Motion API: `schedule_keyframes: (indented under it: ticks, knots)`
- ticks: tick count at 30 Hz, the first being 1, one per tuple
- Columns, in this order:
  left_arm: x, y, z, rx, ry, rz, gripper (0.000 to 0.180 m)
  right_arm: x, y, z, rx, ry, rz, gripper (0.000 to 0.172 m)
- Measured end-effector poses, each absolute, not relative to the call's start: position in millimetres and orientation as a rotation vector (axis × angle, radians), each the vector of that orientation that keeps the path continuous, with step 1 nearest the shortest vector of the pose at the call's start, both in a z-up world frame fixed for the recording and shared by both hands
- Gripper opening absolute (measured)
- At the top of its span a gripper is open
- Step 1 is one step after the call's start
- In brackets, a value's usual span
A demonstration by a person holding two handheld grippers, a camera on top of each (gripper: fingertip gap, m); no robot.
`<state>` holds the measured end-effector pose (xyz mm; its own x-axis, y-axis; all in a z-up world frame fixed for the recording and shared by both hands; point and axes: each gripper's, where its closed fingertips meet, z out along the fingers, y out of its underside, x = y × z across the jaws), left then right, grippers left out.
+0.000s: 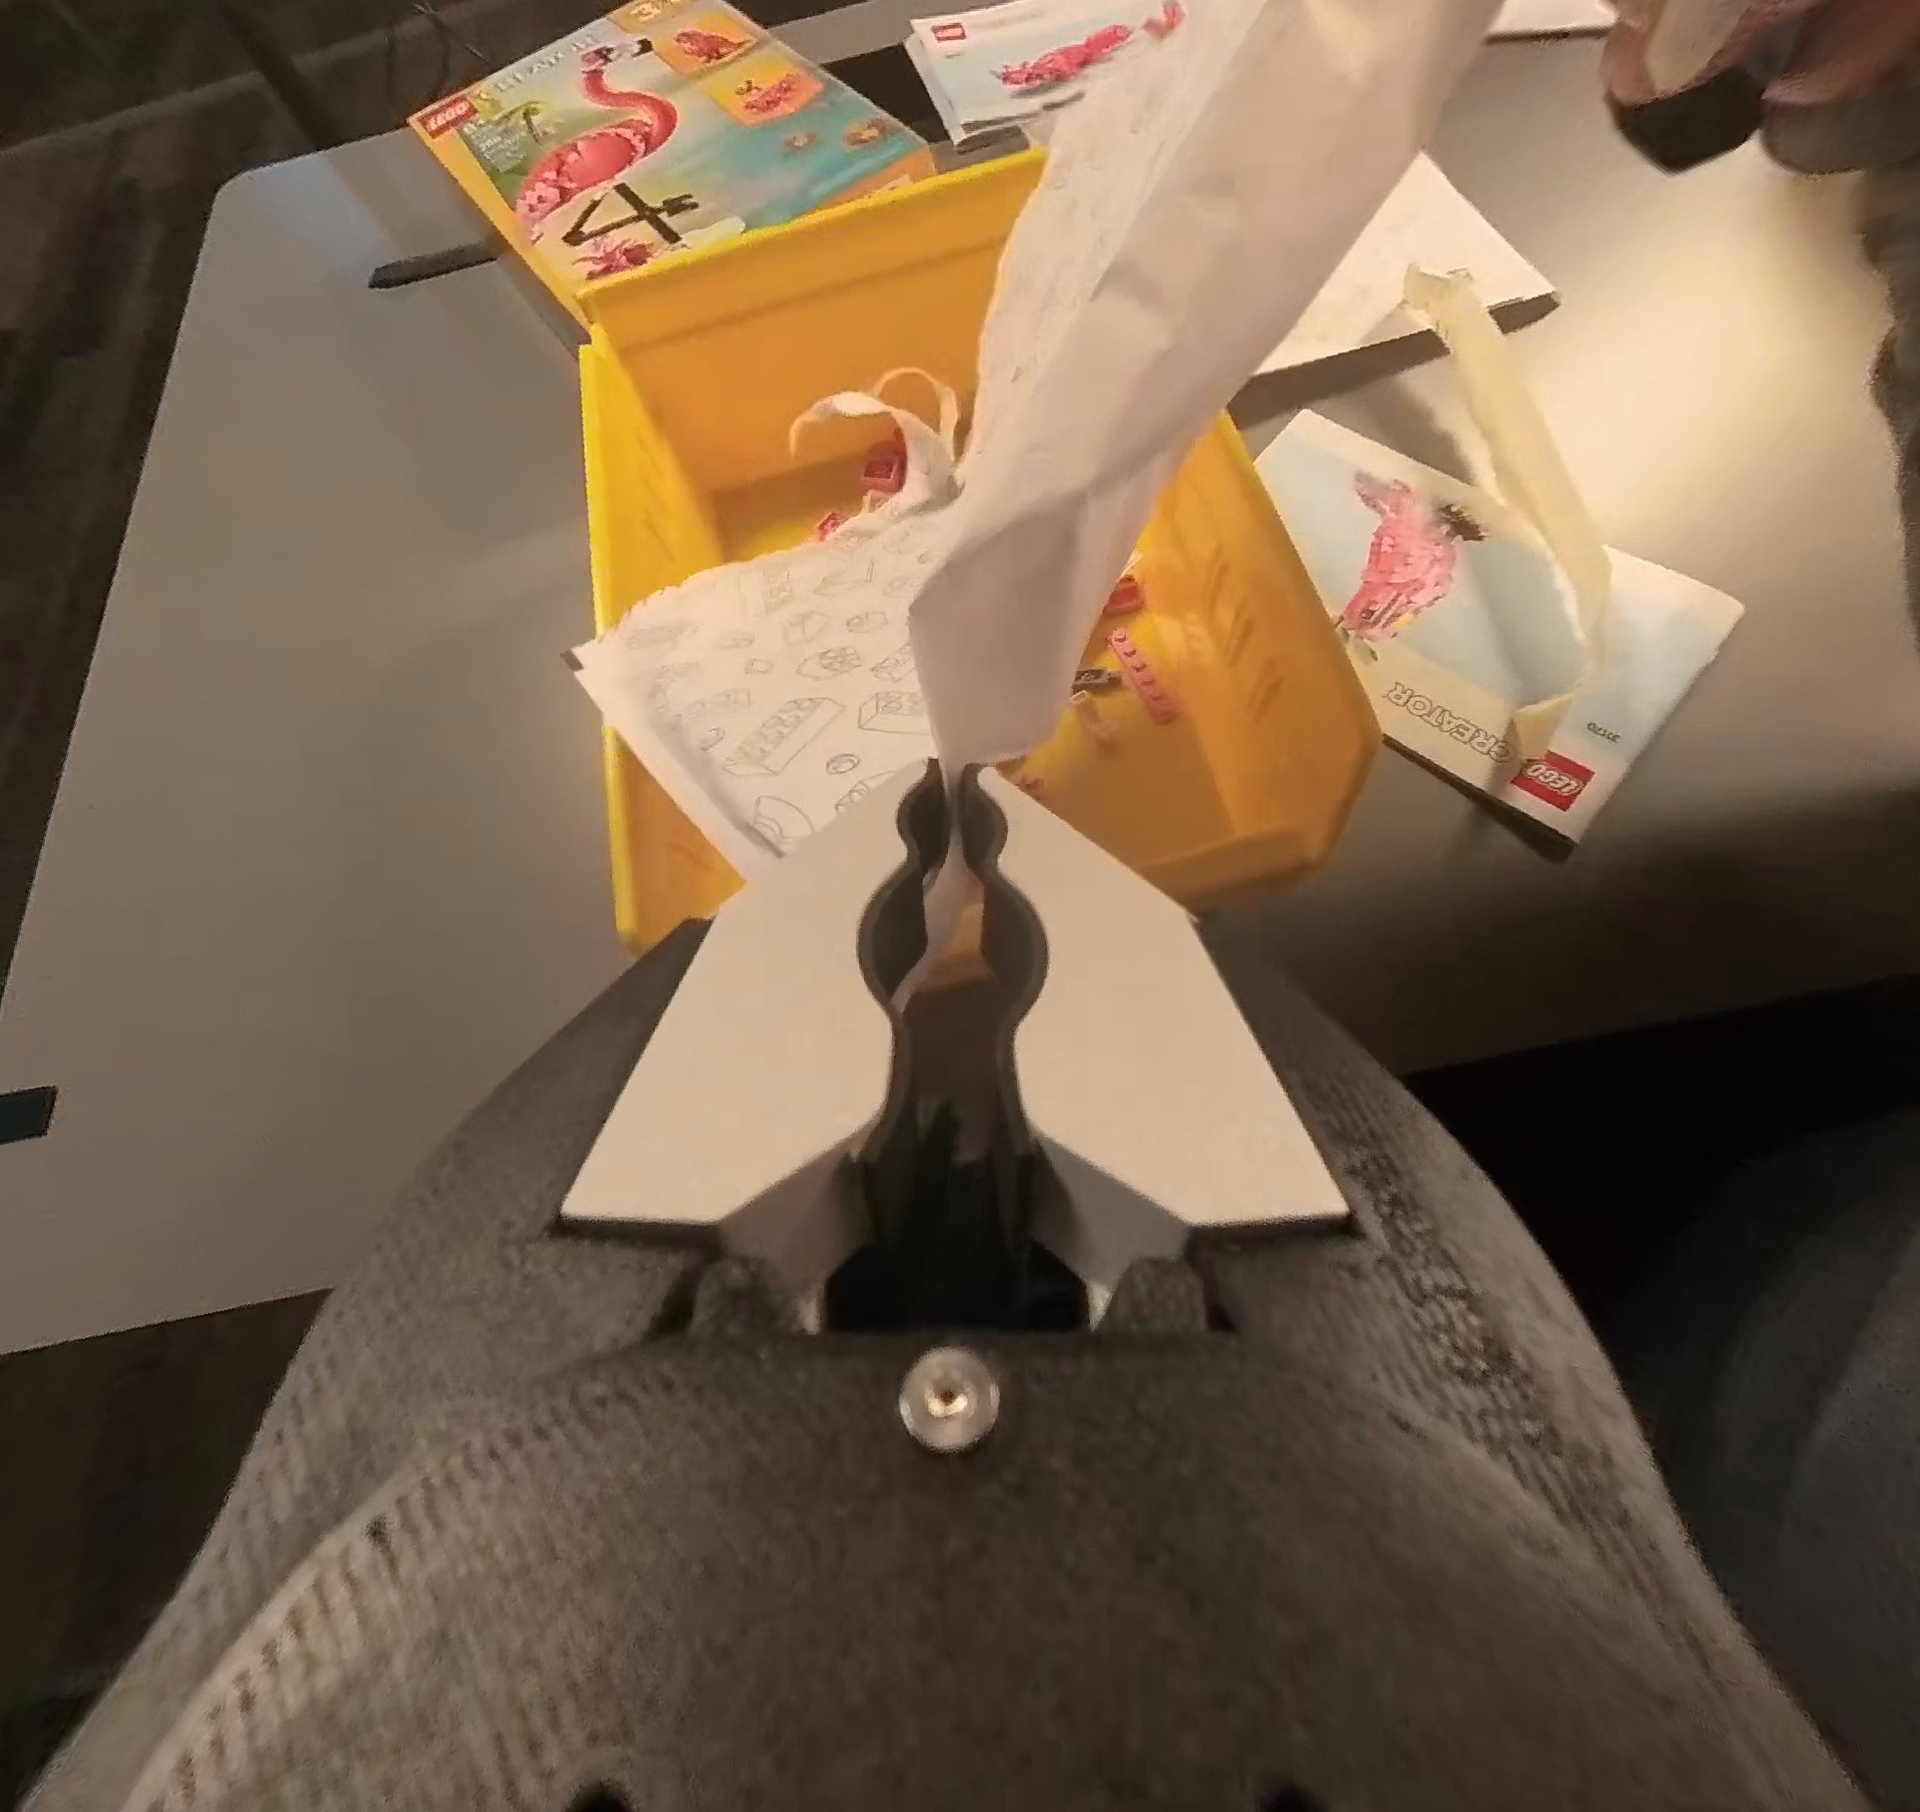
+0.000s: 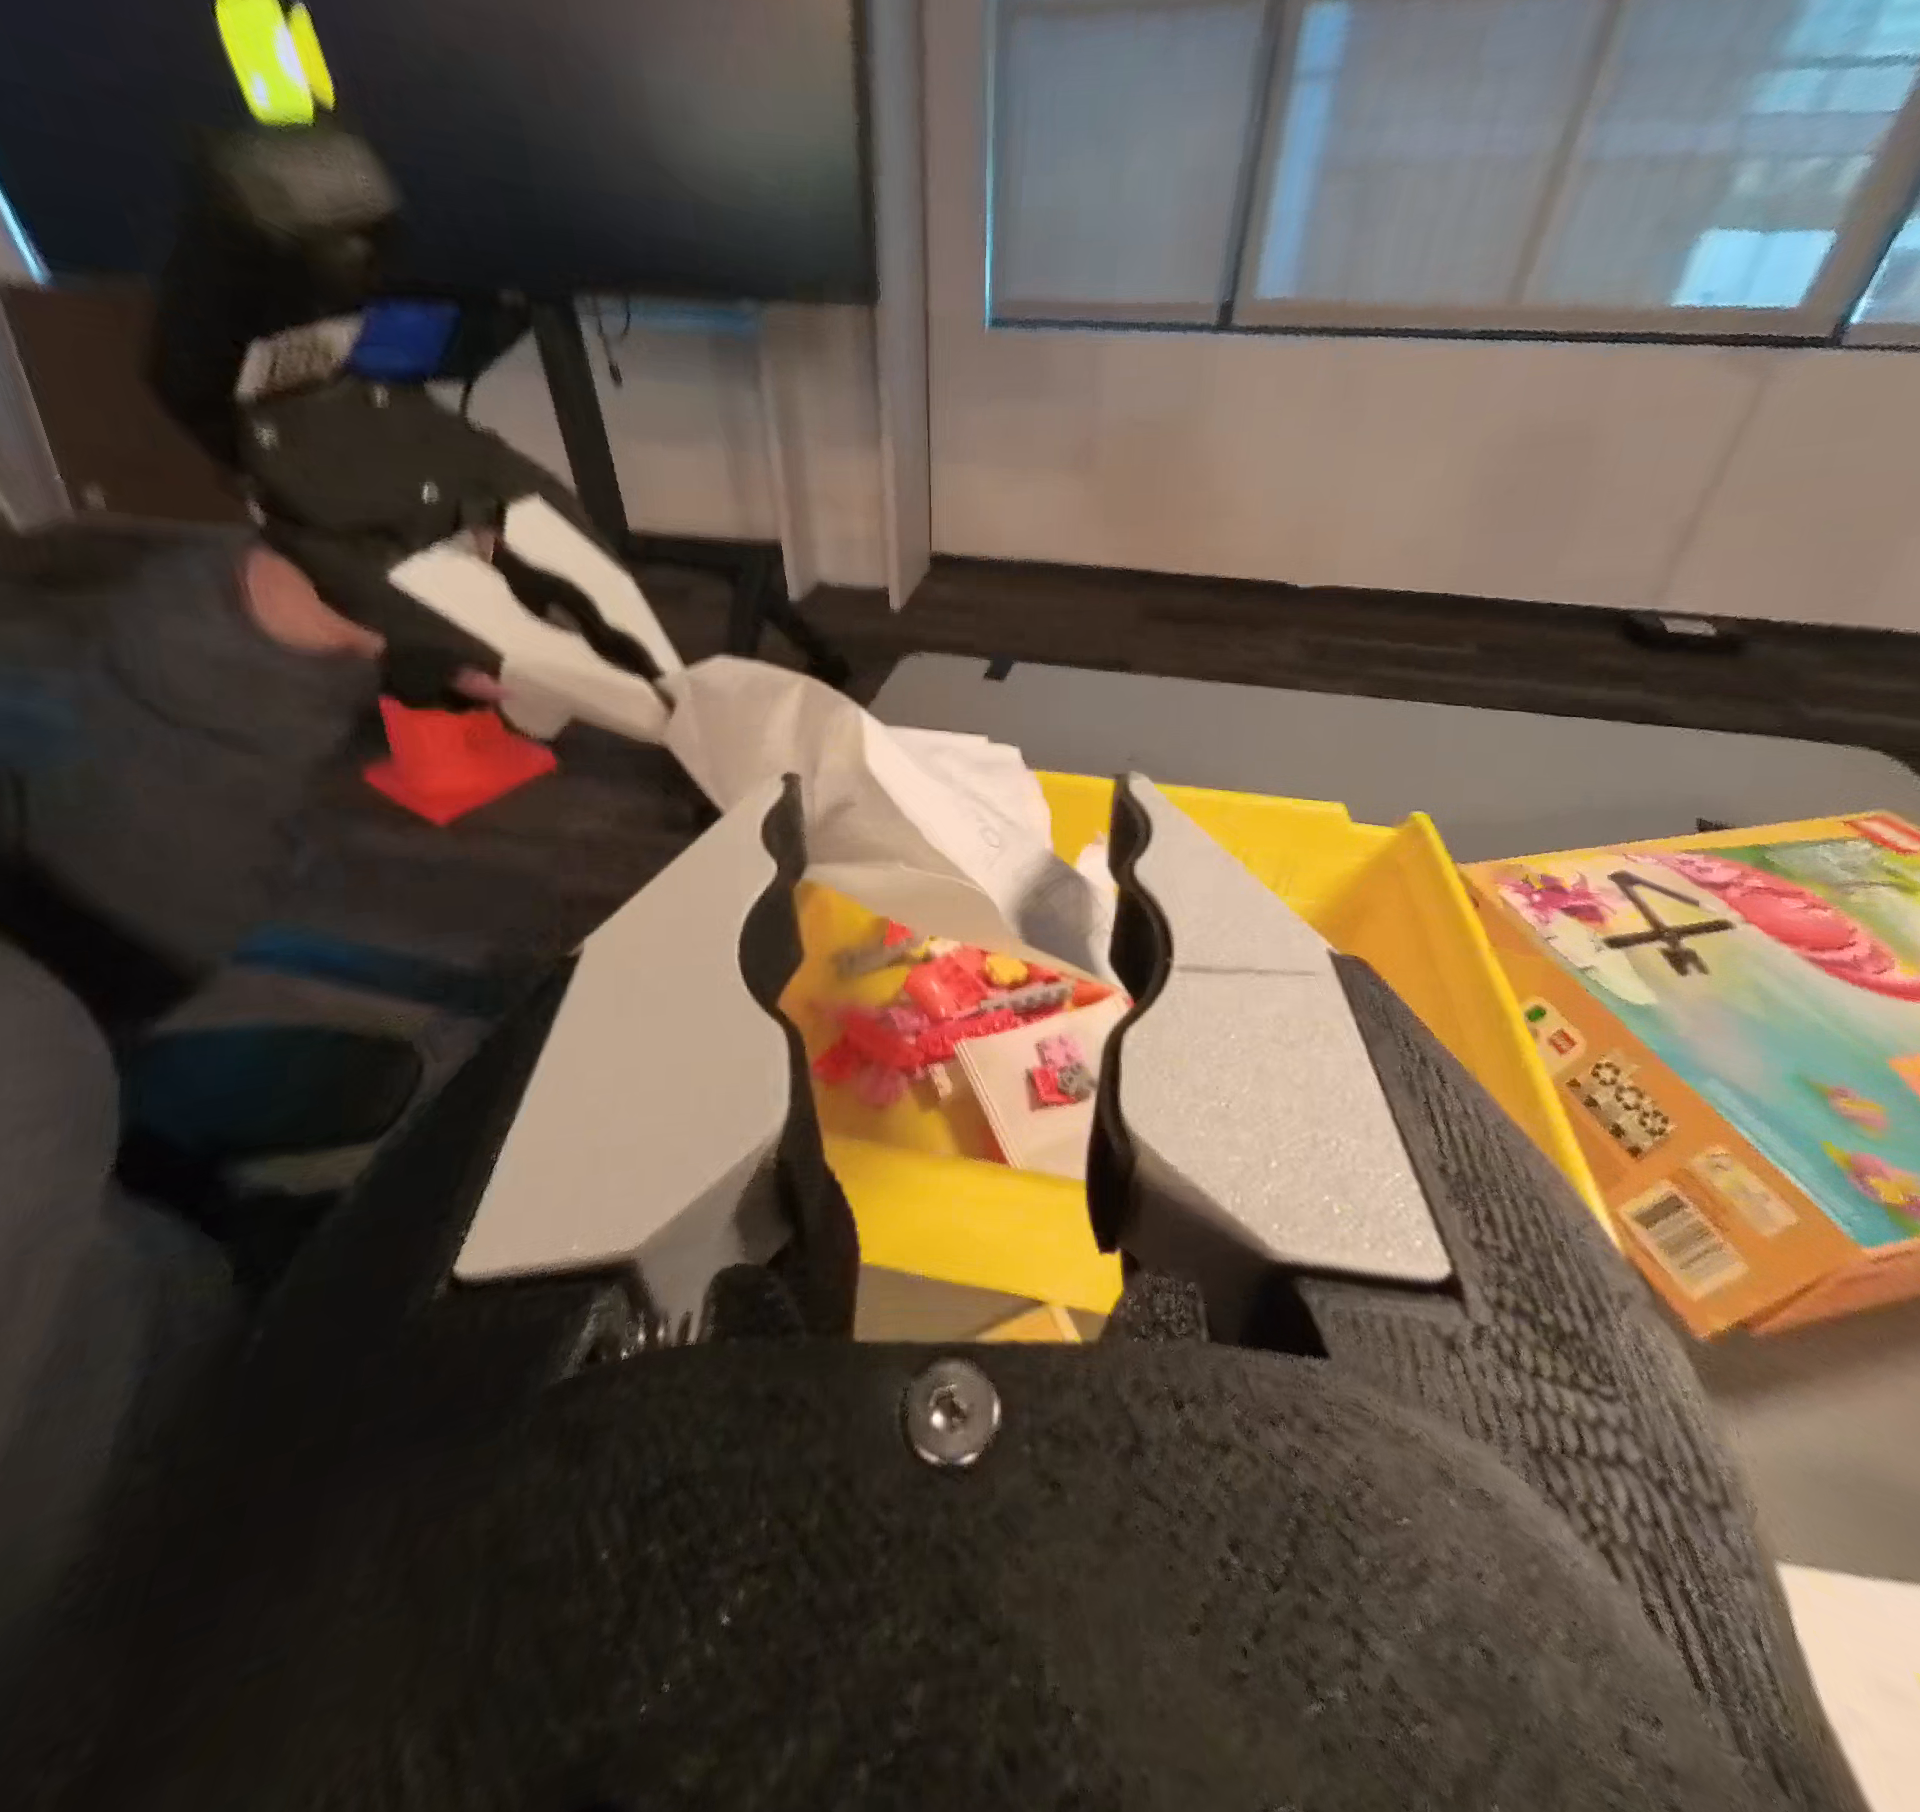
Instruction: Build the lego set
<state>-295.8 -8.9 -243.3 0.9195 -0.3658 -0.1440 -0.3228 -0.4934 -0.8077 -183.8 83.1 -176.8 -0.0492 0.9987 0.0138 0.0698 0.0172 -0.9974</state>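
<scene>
My left gripper [image 1: 956, 780] is shut on the corner of a white paper bag [image 1: 1143, 360], with the paper pinched between its pads. The bag stretches away over a yellow bin [image 1: 1299, 723]. In the right wrist view the left gripper [image 2: 660, 676] holds the bag [image 2: 904, 806] from the left. The bag's open end hangs over the bin [image 2: 1299, 858], above pink and red bricks [image 2: 914, 1014]. My right gripper [image 2: 956, 806] is open above the bin. The bag's end lies between its fingers, and the pads do not press on it.
A second bag printed with brick outlines [image 1: 769, 682] lies over the bin's near-left rim. A flamingo box [image 1: 665, 121] stands behind the bin, with booklets [image 1: 1455, 640] and a torn paper strip [image 1: 1507, 432] to the right. The grey table [image 1: 312, 515] carries them all. An orange-red object [image 2: 457, 754] sits on the floor. Across from one pair of fingers to the other is roughly 15 cm.
</scene>
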Motion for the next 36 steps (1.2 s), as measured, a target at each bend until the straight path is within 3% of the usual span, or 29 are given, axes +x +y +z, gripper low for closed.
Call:
schedule_keyframes:
  ticks: [1,5,6,10,12,15,23,32,36]
  knots:
    - [-297,-9,-244,-2.127,0.481,-0.059,0.002,-184,79,-179,-1.207,-1.340,1.181,0.055]
    - [-303,-5,-243,-2.105,0.430,-0.068,0.002,-182,68,-191,-1.165,-1.466,1.109,0.007]
    - [-306,-2,-240,-2.074,0.408,-0.046,0.004,-182,70,-192,-1.171,-1.471,1.091,0.003]
    - [-315,3,-226,-1.945,0.421,0.102,0.018,-180,68,-189,-1.165,-1.457,1.171,0.000]
    - [-326,5,-223,-1.889,0.464,0.255,0.044,-177,70,-191,-1.181,-1.460,1.195,0.000]
    - [-321,2,-223,-1.797,0.622,0.314,0.059,-166,68,-185,-1.165,-1.438,1.310,0.000]
    - [-292,-8,-221,-1.749,0.689,-0.018,0.000,-162,89,-173,-1.199,-1.300,1.229,0.000]
    - [-278,8,-219,-1.818,0.558,-0.090,0.000,-175,93,-169,-1.202,-1.272,1.053,0.000]
    - [-288,19,-218,-1.791,0.466,0.108,0.000,-178,108,-176,-1.260,-1.237,0.938,0.000]
